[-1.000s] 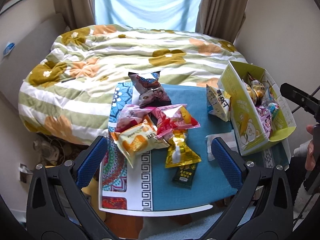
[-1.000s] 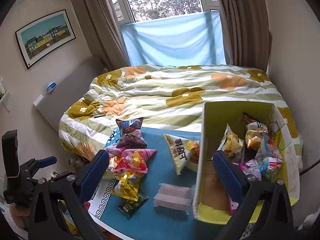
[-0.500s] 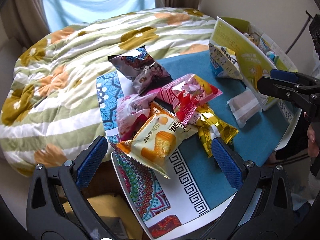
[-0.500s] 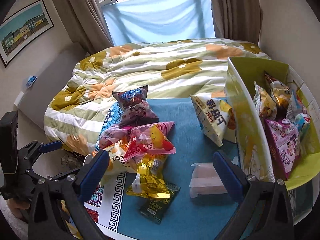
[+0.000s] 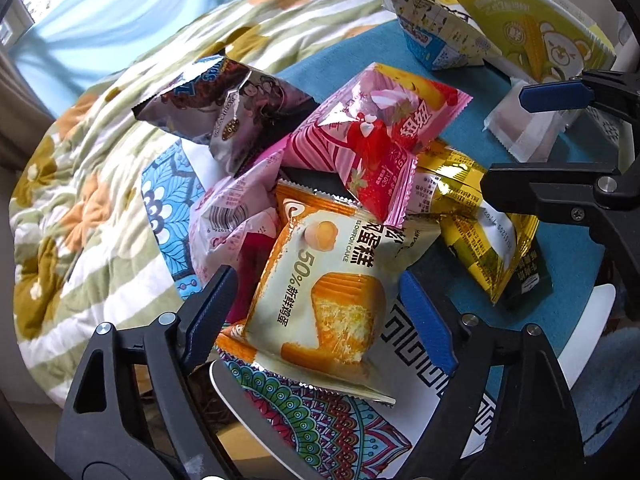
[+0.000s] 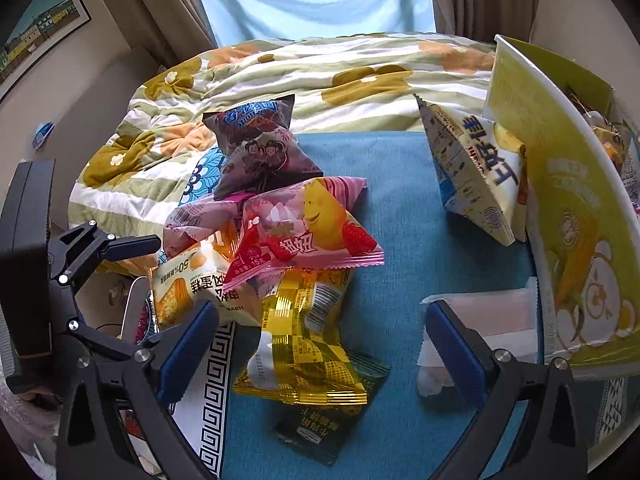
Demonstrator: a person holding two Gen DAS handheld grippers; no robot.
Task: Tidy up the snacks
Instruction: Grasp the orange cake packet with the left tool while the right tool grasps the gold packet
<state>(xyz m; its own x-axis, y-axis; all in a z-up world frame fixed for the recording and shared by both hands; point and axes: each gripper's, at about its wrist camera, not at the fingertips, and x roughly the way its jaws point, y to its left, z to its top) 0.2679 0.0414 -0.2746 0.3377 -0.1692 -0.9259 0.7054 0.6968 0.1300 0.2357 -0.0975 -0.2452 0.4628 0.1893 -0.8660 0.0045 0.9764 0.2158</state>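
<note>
Our left gripper has its blue pads spread on either side of the chiffon cake packet, not clenched on it. Our right gripper hovers released above the gold packet. Both packets lie in a pile with a pink strawberry packet on the blue table mat. The yellow snack box stands at the mat's right edge, a triangular chip bag leaning against it.
</note>
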